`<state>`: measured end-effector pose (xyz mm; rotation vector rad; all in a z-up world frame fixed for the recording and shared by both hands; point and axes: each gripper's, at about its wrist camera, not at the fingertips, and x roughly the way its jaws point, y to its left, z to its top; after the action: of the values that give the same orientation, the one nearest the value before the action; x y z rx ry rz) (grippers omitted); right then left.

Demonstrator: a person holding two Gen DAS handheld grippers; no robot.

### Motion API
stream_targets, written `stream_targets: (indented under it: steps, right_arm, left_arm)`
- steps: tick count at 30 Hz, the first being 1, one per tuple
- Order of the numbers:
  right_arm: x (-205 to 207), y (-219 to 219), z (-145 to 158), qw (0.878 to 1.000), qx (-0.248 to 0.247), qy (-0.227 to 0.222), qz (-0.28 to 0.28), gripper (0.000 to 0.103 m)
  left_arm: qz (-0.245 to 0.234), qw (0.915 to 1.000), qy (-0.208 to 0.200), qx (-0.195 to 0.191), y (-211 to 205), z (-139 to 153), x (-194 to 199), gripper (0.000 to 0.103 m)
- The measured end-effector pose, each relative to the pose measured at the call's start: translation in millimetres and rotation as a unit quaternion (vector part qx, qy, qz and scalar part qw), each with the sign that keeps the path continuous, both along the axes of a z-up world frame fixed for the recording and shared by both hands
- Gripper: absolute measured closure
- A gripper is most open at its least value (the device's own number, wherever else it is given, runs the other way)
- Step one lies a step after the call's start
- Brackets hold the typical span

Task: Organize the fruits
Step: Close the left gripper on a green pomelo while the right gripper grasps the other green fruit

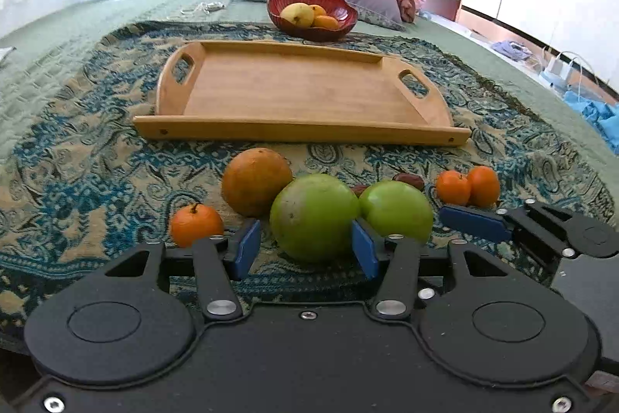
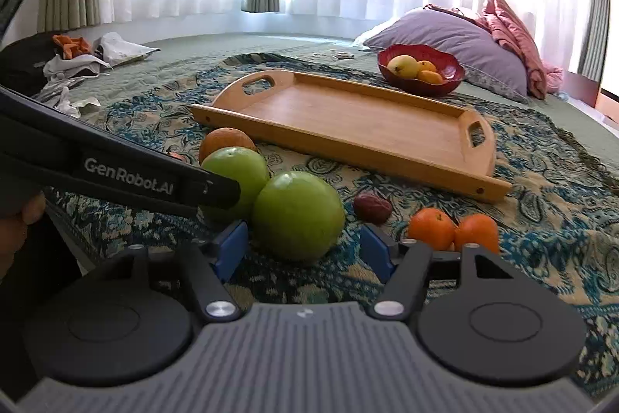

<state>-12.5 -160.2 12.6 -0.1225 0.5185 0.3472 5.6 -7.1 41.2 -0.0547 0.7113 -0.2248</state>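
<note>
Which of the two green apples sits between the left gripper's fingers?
The duller, brown-blotched green apple, beside the large orange. The brighter green apple lies outside the left gripper.

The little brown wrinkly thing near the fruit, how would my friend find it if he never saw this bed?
Start at the wooden tray on the patterned blanket. In front of its near edge lies a row of fruit; look between the green apple and the pair of small oranges. The date lies there, the only dark brown, wrinkled thing, smaller than every fruit beside it.
</note>
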Motion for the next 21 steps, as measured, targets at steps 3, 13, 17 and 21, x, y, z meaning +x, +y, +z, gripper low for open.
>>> stream_targets:
  steps: [3, 13, 17, 21]
  right_arm:
    - [4, 2, -3, 1.000, 0.000, -0.003, 0.008, 0.026]
    - [18, 5, -6, 1.000, 0.001, -0.008, 0.027, 0.040]
    - [14, 0, -5, 1.000, 0.018, -0.007, 0.016, 0.042]
    - [1, -6, -3, 1.000, 0.019, -0.019, -0.012, 0.042]
  left_arm:
    - [-0.006, 0.9999, 0.007, -0.009, 1, -1, 5, 0.053]
    - [0.005, 0.9991, 0.011, -0.041, 6, -3, 14, 0.053]
    - [0.010, 0.9986, 0.012, -0.051, 8, -3, 15, 0.053]
    - [0.016, 0.9983, 0.006, -0.055, 6, -3, 14, 0.051]
